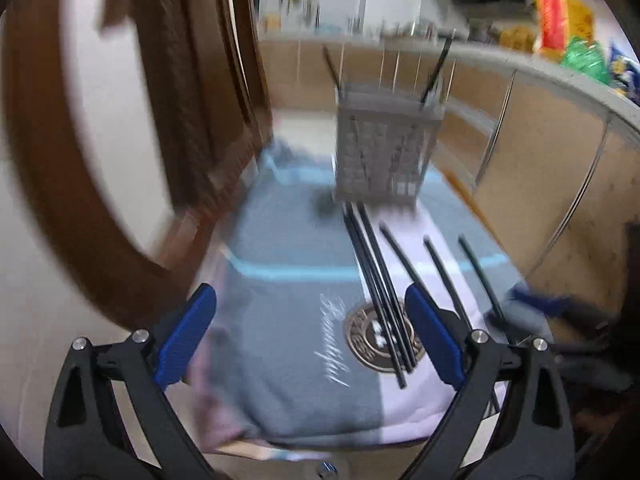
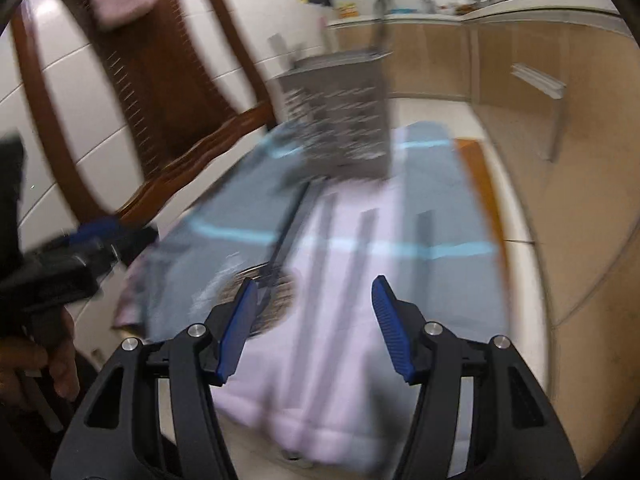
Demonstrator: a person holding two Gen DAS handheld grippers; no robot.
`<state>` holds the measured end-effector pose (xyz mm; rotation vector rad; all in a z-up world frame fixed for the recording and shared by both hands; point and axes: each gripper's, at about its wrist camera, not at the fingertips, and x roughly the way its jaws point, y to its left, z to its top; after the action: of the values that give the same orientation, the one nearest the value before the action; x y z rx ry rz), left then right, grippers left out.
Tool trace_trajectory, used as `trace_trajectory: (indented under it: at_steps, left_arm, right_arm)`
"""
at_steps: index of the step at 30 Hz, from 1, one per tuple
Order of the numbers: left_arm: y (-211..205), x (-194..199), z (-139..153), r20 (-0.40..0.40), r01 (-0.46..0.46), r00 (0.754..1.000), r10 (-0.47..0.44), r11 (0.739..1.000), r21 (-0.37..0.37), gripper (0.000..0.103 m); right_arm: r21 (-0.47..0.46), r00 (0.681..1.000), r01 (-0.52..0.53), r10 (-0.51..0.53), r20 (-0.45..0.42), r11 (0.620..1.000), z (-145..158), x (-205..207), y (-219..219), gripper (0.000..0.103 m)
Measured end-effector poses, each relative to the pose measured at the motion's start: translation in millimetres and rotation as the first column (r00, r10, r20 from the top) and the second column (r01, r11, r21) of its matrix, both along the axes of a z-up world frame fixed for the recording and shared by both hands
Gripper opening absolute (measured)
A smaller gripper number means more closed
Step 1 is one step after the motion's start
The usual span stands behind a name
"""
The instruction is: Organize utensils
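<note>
Looking down at a grey and pink cloth (image 1: 288, 320) spread over a seat. Seeing black chopsticks (image 1: 380, 292) lying on the cloth, a bunch close together and three more spread apart to the right. Seeing a metal mesh holder (image 1: 384, 152) standing upright at the far end of the cloth, just past the chopstick tips, with a few thin sticks poking up out of it. Hovering above the near end of the cloth: the left gripper (image 1: 312, 336), jaws spread wide, holding nothing. Hovering too: the right gripper (image 2: 316, 320), jaws spread apart, nothing between them. Blurring badly in the right view. Showing a brown wooden chair back (image 2: 136, 92) on the left and wooden cupboards (image 1: 552, 184) on the right.
</note>
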<state>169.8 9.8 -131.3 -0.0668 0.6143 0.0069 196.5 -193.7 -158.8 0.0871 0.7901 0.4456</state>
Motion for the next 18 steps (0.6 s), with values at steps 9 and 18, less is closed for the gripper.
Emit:
trace_trajectory:
  at_steps: [9, 18]
  left_arm:
    - [10, -62, 38, 0.364, -0.011, 0.931, -0.025, 0.995, 0.095, 0.098]
    - [41, -52, 29, 0.269, 0.001, 0.963, 0.007, 1.000, -0.030, 0.098]
  right_arm:
    - [-0.132, 0.997, 0.046, -0.054, -0.052, 0.990, -40, 43, 91, 0.059]
    - [-0.169, 0.984, 0.135, -0.152, -0.095, 0.976, -58, 63, 105, 0.013]
